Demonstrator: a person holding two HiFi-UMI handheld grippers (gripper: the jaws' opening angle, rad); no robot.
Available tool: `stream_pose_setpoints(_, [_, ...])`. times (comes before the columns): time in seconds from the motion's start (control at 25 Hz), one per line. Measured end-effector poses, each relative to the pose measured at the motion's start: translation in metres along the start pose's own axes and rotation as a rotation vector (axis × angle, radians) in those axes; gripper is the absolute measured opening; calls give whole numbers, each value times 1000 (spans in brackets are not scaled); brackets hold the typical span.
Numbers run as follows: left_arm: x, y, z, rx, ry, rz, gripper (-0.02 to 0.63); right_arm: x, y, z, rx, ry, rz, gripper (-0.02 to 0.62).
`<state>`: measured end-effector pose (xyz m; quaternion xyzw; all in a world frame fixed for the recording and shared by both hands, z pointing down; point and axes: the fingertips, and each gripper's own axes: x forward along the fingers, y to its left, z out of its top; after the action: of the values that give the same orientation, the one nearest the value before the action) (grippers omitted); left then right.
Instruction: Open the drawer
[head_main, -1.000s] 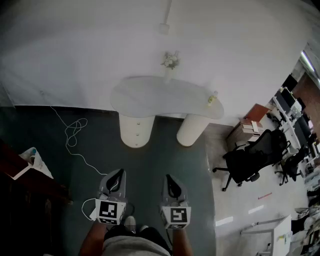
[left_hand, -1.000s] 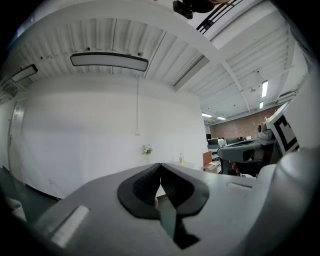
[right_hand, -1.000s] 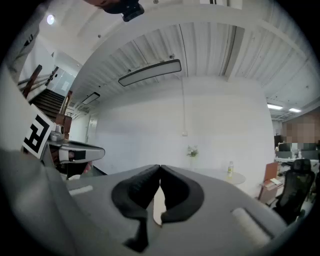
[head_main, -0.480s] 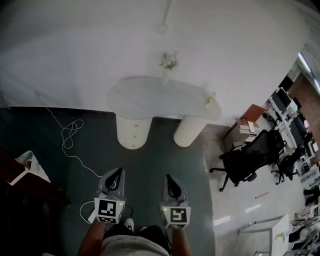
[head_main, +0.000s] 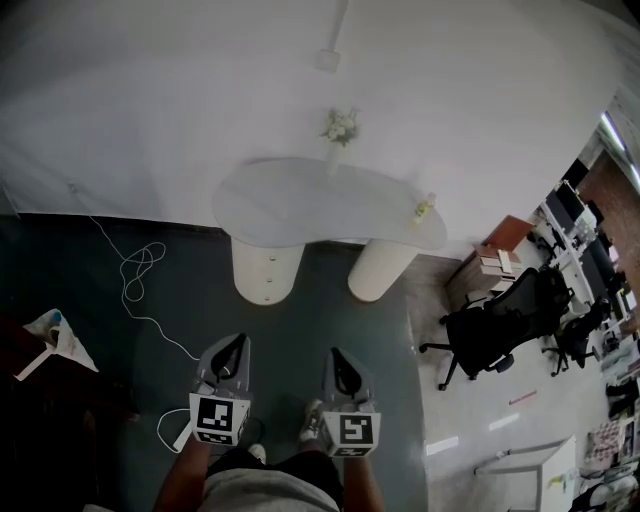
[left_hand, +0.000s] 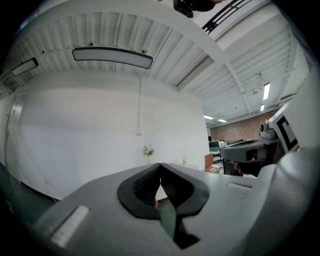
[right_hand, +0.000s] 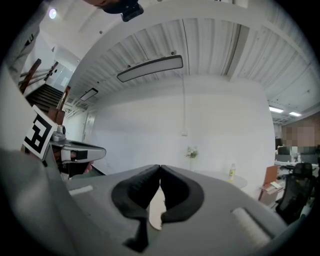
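You held left gripper (head_main: 235, 347) closed, empty | right gripper (head_main: 337, 356) closed, empty | white table (head_main: 300, 200) well ahead | cable (head_main: 140, 268) on floor, left.

The left hand-held gripper (head_main: 238, 345) and right hand-held gripper (head_main: 336, 354) are light grey moulded shells narrowing to black ribbed pads (left_hand: 142, 187). Each carries 1 white cube (head_main: 220, 421) printed with black square markers. The person wears a grey garment (head_main: 265, 493) and a pale shoe (head_main: 312, 424).
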<state>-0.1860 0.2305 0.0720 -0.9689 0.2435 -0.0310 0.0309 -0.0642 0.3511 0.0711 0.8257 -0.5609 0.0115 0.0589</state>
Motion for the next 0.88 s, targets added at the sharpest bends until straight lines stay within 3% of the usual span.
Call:
stream_pose_setpoints(0.36, [73,14,-10,1,23,82,11,82,-41,-6,5,-7,81,5])
stream_pose_setpoints(0.88, [193,38,-28,-44,102,261,11,226,-95,-24,29,55,289,3])
